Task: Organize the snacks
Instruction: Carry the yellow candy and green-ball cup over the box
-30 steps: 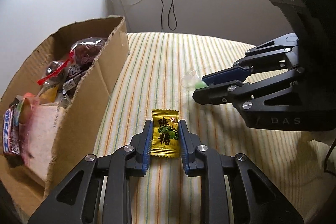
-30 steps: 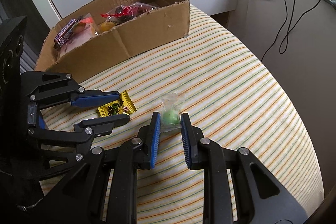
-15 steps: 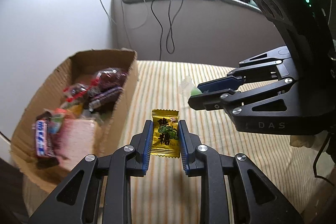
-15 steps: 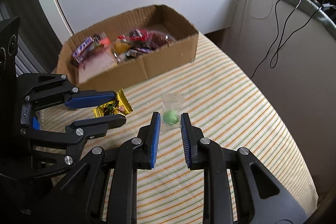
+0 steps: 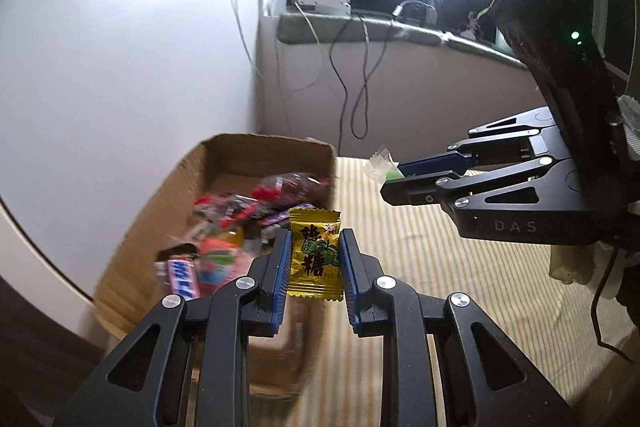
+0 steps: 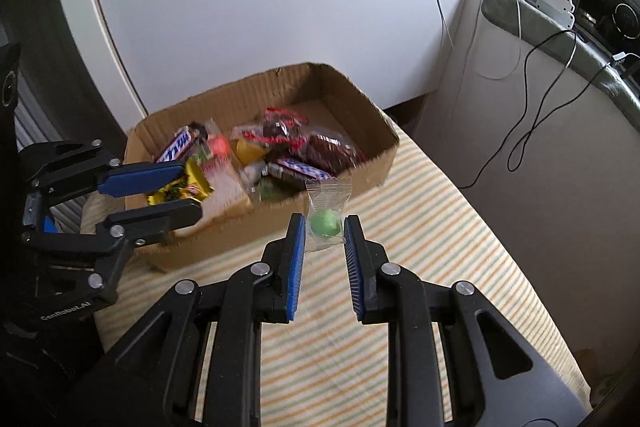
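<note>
My left gripper (image 5: 314,239) is shut on a yellow wrapped candy (image 5: 315,259) and holds it in the air near the front of a cardboard box (image 5: 168,183) full of snacks. The same candy (image 6: 180,189) and gripper (image 6: 176,189) show in the right wrist view, over the box's near left corner. My right gripper (image 6: 324,225) is shut on a green candy in a clear wrapper (image 6: 326,215), held above the striped cloth just before the box's front wall (image 6: 224,243). It also shows in the left wrist view (image 5: 386,173).
The box holds chocolate bars (image 6: 178,145) and red-wrapped packets (image 6: 280,127). It stands at the left end of a striped tabletop (image 6: 440,227). A white wall is behind it. Cables (image 6: 532,95) hang from a ledge on the right.
Both grippers have lifted their candies off the cloth and carried them up and toward the box. The left candy is now over the box's corner.
</note>
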### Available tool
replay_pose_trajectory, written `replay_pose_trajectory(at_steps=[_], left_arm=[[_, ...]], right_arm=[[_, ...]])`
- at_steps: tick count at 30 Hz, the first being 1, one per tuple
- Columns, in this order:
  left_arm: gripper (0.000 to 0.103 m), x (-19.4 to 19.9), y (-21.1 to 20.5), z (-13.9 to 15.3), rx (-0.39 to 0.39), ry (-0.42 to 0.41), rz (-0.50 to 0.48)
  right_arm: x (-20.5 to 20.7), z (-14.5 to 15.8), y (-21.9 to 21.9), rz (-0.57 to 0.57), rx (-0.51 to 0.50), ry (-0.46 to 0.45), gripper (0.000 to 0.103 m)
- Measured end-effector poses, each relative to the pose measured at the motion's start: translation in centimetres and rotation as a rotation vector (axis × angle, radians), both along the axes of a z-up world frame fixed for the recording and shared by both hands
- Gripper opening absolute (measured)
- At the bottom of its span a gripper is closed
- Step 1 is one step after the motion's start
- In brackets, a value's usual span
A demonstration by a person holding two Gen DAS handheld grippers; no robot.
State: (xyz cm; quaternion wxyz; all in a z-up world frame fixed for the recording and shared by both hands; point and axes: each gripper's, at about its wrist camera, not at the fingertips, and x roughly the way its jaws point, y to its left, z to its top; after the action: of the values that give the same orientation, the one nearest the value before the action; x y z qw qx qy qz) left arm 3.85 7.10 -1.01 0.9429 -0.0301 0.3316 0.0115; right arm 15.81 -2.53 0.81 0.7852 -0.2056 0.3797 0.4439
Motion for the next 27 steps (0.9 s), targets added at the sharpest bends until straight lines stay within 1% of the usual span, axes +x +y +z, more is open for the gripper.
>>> replay_pose_trajectory(at_steps=[7,13,18,27], left_arm=[[0.022,-0.2,3.2,0.4,-0.014,-0.022,0.036],[0.022,-0.1,5.0,0.6,-0.023,-0.035,0.055],[0.022,0.6,6.4,0.5,-0.037,-0.039,0.079],[0.022,1.8,8.5,-0.3,-0.056,-0.017,0.117]], right_arm=[[0.1,0.4,3.2,-0.002,0.013,0.009,0.021],[-0.3,0.5,5.8,0.009,0.014,0.008,0.021],[-0.1,0.4,6.9,0.006,0.023,0.013,0.021],[0.3,-0.4,8.5,0.016,-0.001,0.015,0.021]])
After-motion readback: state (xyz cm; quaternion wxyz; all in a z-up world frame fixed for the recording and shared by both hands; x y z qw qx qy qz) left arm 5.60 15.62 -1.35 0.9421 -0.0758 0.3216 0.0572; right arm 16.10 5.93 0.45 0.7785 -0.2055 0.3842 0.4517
